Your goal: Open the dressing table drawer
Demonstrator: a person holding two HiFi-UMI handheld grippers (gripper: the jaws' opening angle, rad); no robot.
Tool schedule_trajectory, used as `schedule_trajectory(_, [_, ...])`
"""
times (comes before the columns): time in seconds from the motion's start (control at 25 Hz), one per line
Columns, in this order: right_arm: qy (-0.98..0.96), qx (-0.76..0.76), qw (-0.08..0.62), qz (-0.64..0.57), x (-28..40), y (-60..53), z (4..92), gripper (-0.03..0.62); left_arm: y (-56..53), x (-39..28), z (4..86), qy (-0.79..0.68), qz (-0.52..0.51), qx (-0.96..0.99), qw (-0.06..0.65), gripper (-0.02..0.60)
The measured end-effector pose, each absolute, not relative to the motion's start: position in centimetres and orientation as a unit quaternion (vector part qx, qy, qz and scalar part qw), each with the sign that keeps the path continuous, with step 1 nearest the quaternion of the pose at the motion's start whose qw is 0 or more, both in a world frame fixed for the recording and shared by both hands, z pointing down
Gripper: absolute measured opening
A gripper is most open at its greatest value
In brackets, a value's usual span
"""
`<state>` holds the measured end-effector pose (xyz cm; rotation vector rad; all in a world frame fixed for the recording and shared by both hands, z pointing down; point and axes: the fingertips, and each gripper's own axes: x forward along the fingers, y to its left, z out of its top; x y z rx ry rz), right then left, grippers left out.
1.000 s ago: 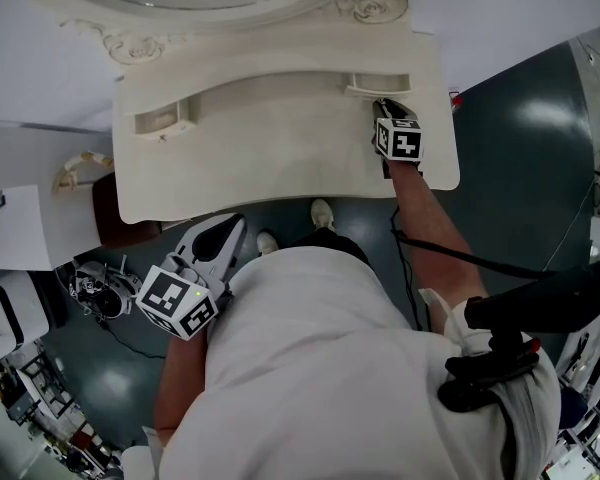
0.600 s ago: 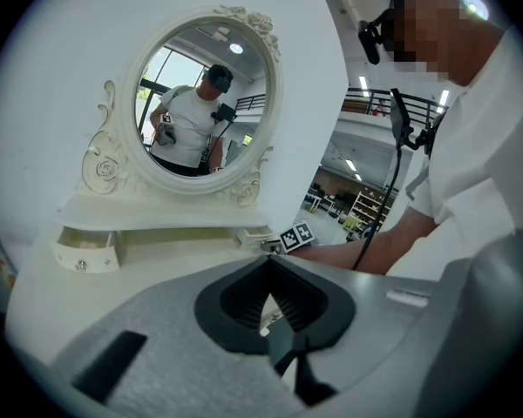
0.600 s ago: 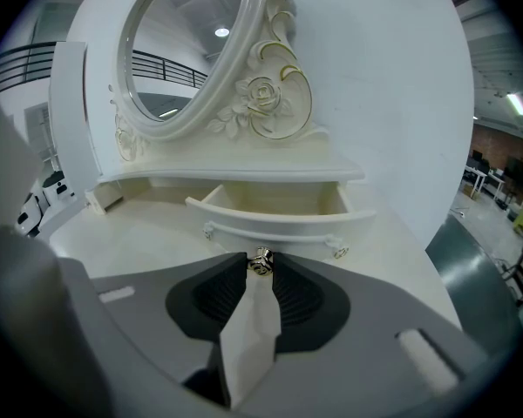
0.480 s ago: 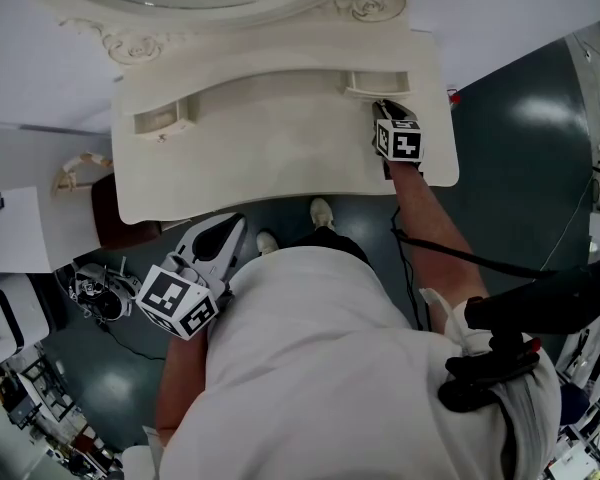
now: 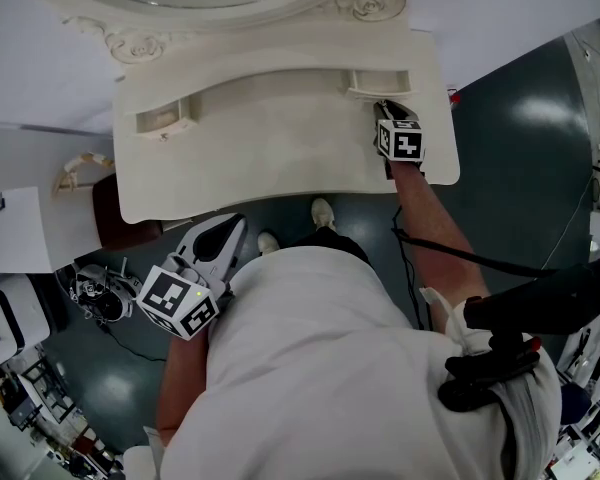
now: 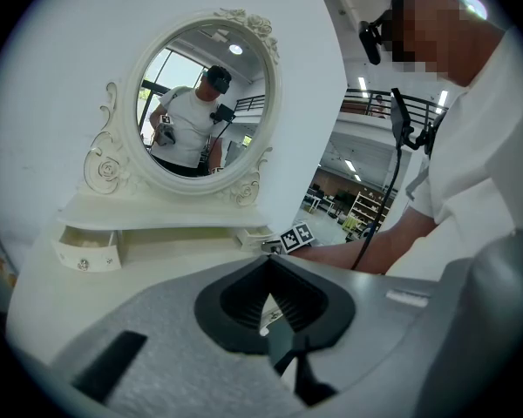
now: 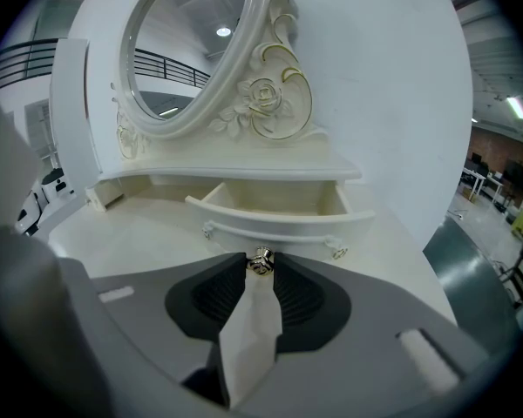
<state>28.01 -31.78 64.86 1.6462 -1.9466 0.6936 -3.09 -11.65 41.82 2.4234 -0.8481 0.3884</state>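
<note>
The right-hand drawer (image 5: 378, 81) of the white dressing table stands pulled out from under the mirror shelf, at the far right of the tabletop (image 5: 270, 153). In the right gripper view its inside shows bare and pale, its curved front facing the camera. The right tongs (image 5: 383, 105) reach over the tabletop to that front, and their two tips sit on either side of the small metal drawer knob (image 7: 260, 262). The pads touch the knob while the jaws are opening. The marker cube (image 5: 400, 141) on this gripper lies just near of the drawer, above the right edge of the tabletop.

The matching left-hand drawer (image 5: 163, 120) sits pushed in at the far left of the tabletop, well apart from both grippers.

The left tongs (image 5: 227, 228) hang off the near edge of the tabletop, over the dark floor (image 5: 520, 128) and close to the person's white shirt (image 5: 310, 368). Their tips are together with nothing between them, and they point towards the dressing table.

The oval mirror (image 6: 200, 103), in its carved white frame, rises at the far side of the tabletop. In the left gripper view it reflects the person bending forward. One white shoe (image 5: 323, 213) shows on the floor just near of the tabletop's front edge.
</note>
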Motion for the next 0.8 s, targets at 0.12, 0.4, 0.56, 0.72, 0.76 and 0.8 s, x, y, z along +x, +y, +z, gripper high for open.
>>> schedule_trajectory(0.12, [-0.712,0.606,0.244,0.257,28.0,-31.7,65.0,0.121,-11.5,-3.3,41.9,-0.315,0.142,0.898,0.271,-0.003])
schedule_trajectory(0.4, [-0.705,0.612,0.245,0.262,27.9,-30.3,65.1,0.132,-11.2,-3.9,41.9,-0.308,0.142,0.901,0.271,-0.003])
schedule_trajectory(0.56, [-0.7,0.614,0.249,0.266,27.8,-29.1,65.2,0.124,-11.0,-4.2,41.8,-0.3,0.14,0.904,0.27,-0.002])
schedule_trajectory(0.72, [-0.695,0.614,0.255,0.272,27.3,-27.2,65.1,0.105,-10.5,-4.9,41.5,-0.292,0.138,0.908,0.266,-0.003])
schedule_trajectory(0.76, [-0.695,0.614,0.257,0.274,27.1,-26.7,65.1,0.095,-10.4,-5.0,41.4,-0.29,0.137,0.909,0.266,-0.002])
schedule_trajectory(0.8, [-0.694,0.612,0.259,0.275,26.9,-26.2,65.1,0.086,-10.3,-5.2,41.4,-0.287,0.137,0.91,0.264,-0.003])
